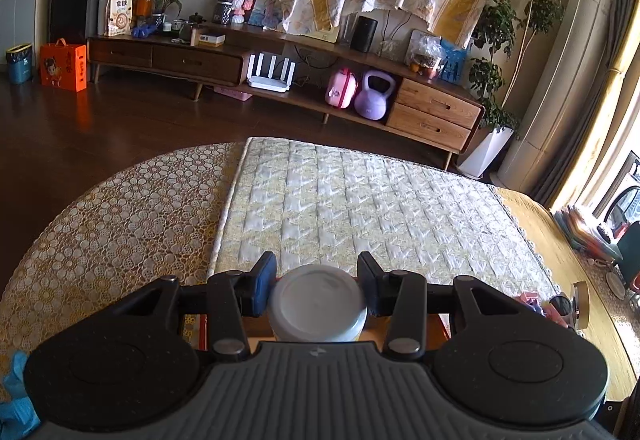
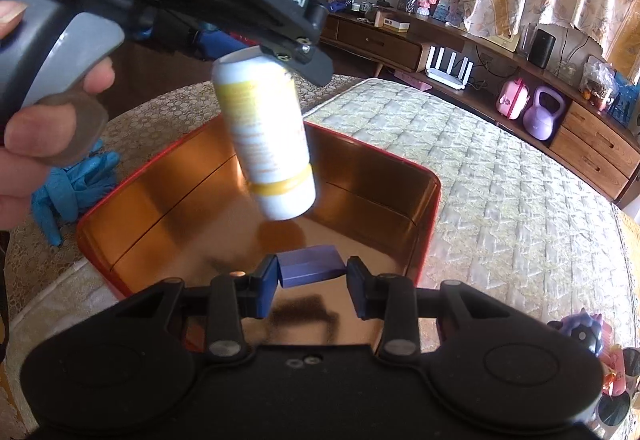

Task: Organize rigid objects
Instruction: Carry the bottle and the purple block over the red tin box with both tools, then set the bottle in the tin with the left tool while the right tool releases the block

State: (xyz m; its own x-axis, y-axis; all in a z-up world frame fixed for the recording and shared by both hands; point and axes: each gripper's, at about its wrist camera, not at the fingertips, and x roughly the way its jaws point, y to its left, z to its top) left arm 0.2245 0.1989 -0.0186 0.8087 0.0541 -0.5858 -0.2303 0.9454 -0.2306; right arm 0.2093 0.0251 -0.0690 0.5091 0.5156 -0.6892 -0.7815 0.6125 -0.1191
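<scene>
My left gripper (image 1: 317, 286) is shut on a white bottle with yellow bands; its round white end (image 1: 318, 302) shows between the pads. In the right wrist view the bottle (image 2: 266, 139) hangs tilted from the left gripper (image 2: 296, 57) above a red tin box with a gold inside (image 2: 432, 199). My right gripper (image 2: 312, 282) is shut on a small blue box (image 2: 310, 266) and holds it over the near part of the tin.
The tin stands on a quilted pad (image 2: 500, 175) on a lace-covered round table (image 1: 100, 224). Blue gloves (image 2: 68, 187) lie left of the tin. Small toys (image 2: 584, 332) and sunglasses (image 2: 616, 404) lie at right. A wooden TV cabinet (image 1: 432, 107) stands beyond.
</scene>
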